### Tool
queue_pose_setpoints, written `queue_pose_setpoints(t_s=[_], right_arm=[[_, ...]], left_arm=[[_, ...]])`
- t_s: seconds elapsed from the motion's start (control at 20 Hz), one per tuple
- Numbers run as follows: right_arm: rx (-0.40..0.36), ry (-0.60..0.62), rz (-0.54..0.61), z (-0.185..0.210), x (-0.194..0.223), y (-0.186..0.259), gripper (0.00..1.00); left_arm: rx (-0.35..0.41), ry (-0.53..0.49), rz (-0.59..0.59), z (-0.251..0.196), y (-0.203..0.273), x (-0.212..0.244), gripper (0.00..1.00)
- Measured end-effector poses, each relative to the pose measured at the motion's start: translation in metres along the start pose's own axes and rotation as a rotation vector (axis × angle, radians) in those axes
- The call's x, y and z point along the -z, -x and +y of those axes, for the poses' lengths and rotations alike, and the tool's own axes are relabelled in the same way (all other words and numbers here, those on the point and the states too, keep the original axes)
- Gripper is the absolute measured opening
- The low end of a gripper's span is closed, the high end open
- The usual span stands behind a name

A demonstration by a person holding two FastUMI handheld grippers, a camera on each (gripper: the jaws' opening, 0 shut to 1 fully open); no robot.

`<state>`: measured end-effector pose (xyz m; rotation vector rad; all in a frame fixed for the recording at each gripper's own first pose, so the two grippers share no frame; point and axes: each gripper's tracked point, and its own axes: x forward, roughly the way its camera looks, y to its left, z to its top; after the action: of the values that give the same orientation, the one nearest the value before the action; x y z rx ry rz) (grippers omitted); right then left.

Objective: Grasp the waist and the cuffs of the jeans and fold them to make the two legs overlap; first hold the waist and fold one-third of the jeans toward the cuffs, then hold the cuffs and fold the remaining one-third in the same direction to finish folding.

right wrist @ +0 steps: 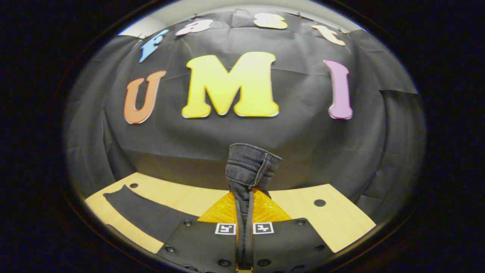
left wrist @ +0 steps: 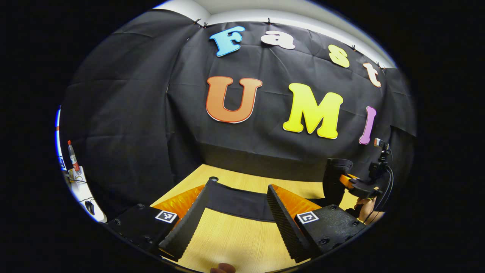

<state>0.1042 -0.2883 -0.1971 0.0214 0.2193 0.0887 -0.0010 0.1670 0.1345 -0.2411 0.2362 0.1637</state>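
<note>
Dark jeans [left wrist: 238, 203] lie as a flat strip across the wooden table [left wrist: 235, 242] in the left gripper view. My left gripper [left wrist: 240, 185] hovers low over the table, open, its fingers to either side of that strip and holding nothing. At the right of that view the right gripper [left wrist: 350, 182], held by a hand [left wrist: 365, 210], lifts one end of the jeans [left wrist: 335, 178] off the table. In the right gripper view my right gripper [right wrist: 248, 191] is shut on a bunched denim hem [right wrist: 250, 167] that stands up above the fingers. The rest of the jeans [right wrist: 144, 214] trails left on the table [right wrist: 341, 220].
The booth's black cloth wall [right wrist: 303, 144] rises right behind the table's far edge. A bottle [left wrist: 72, 155] stands on a white surface [left wrist: 81, 189] off to the far left. Small round holes [right wrist: 319, 202] mark the tabletop.
</note>
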Motion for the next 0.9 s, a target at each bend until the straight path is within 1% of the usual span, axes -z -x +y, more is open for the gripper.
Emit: queue_pose_setpoints(t_s=[0.1,0.15,0.25,0.45,0.65,0.7,0.85,0.9], right_arm=[[-0.04,0.02,0.017,0.002,0.002,0.002,0.02],[-0.056,0.034,0.024,0.003,0.002,0.003,0.0],[-0.086,0.062,0.048,0.003,0.008,0.002,0.02],[-0.147,0.133,0.121,0.002,0.011,0.007,0.02],[-0.159,0.19,0.164,-0.01,0.0,0.015,0.02],[-0.163,0.206,0.17,-0.007,0.014,0.009,0.02],[-0.172,0.248,0.194,-0.008,0.026,0.009,0.02],[-0.175,0.258,0.207,-0.002,0.036,0.01,0.02]], left_arm=[[-0.02,0.006,0.009,0.018,0.006,0.008,0.98],[-0.033,0.015,0.015,0.026,0.011,0.011,0.98],[-0.057,0.036,0.021,0.036,0.018,0.014,0.99],[-0.104,0.061,0.033,0.052,0.023,0.016,0.99],[-0.142,0.076,0.04,0.064,0.029,0.018,0.99],[-0.149,0.078,0.04,0.068,0.03,0.019,0.99],[-0.161,0.09,0.04,0.067,0.029,0.019,0.99],[-0.163,0.093,0.041,0.068,0.03,0.02,0.99]])
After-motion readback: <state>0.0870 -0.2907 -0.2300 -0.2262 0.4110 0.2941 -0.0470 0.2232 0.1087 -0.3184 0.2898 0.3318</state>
